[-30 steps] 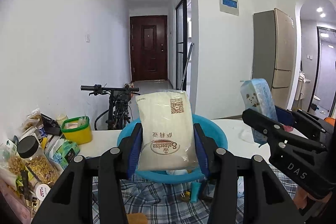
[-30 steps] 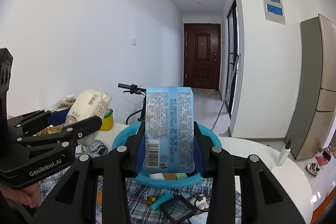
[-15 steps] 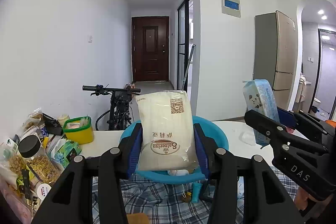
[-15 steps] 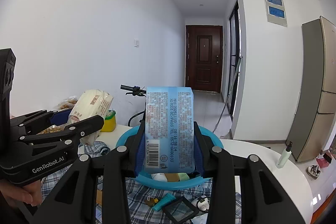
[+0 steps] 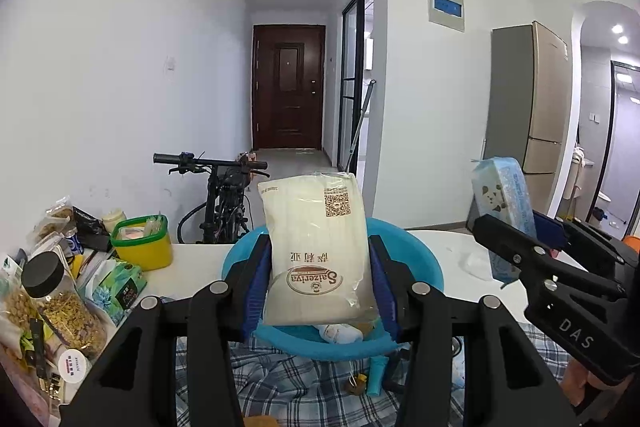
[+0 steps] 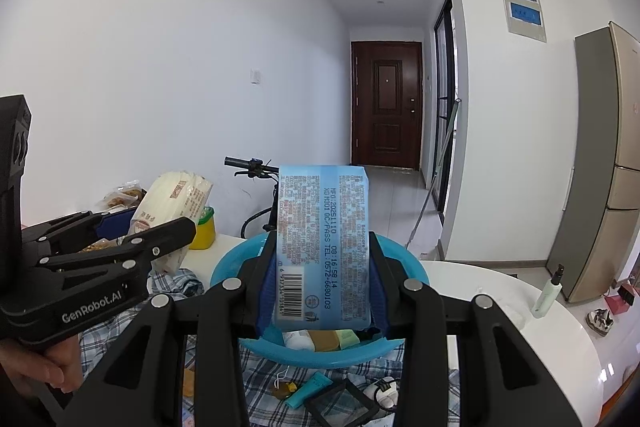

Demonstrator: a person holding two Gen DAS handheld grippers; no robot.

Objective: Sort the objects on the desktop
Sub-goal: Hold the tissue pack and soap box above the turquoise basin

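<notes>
Desktop objects in hand right now: 2, one per gripper. Your left gripper has its jaws closed on the cream pouch, pinched at both side edges, approx mid-height, held upright above the blue basin. Looks like a soft, filled bag w/ slick film; I'd judge it light to moderate in weight, likely to sag or slide if you ease off, so keep the squeeze on the flanks and don't tip it.

Your right gripper has its jaws closed on the blue wipes pack, also by the two long sides, upright over the same basin. Soft, squashy, glossy wrap; prob. light. Grip low-mid, as now.

Beyond the jaws, inside the basin: several small items, exact no. unclear. Below the jaws on the plaid cloth: 1 teal tube, 1 dark square frame, 1 small white gadget.

Left of the left jaws on the counter: 1 yellow tub w/ green rim, 1 black-capped jar, a heap of snack packets, not countable. Far right of the right jaws: 1 pale spray bottle.
</notes>
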